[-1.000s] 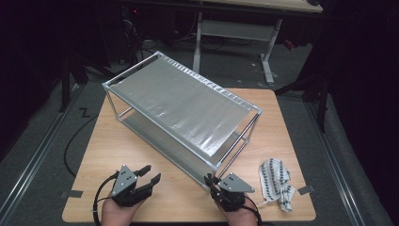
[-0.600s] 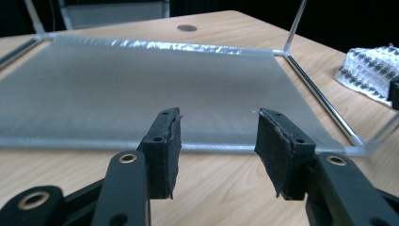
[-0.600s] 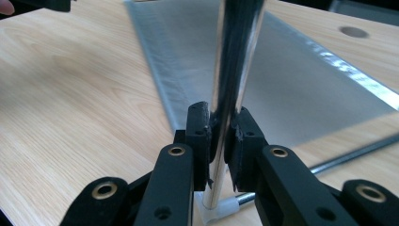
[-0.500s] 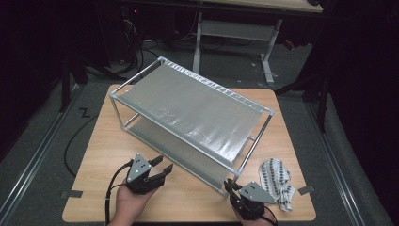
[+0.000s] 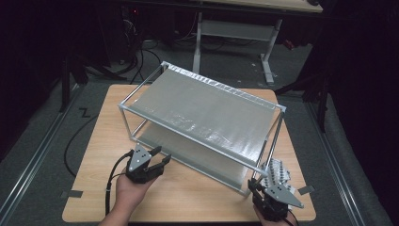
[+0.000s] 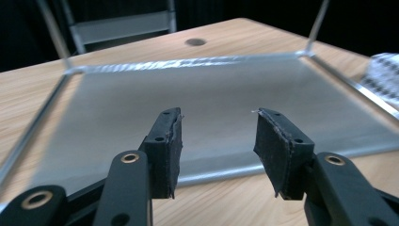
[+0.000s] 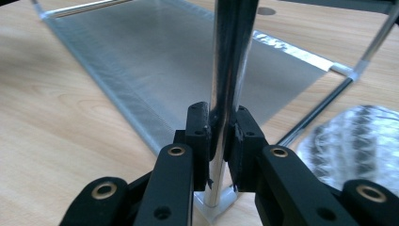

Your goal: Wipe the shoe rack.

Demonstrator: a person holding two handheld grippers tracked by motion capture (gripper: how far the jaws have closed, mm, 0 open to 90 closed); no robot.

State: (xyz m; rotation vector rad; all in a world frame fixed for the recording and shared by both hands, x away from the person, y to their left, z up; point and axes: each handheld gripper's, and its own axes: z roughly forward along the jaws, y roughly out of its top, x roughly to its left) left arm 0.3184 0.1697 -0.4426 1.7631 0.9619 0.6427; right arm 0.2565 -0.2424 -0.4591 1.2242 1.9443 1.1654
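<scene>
Right gripper [image 7: 219,136] pinching near-right upright post [image 7: 230,70] of two-tier silver metal shelf rack [image 5: 202,117]; left gripper [image 6: 219,148] spread, empty; repositioning apparently underway.

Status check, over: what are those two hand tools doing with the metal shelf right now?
Right tool shut on the shelf's corner post. Left tool open, nothing between its jaws, facing the lower shelf. Patterned cloth lies beside the gripped corner.

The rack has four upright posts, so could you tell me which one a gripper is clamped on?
The near right corner post: the right gripper clamps it.
</scene>
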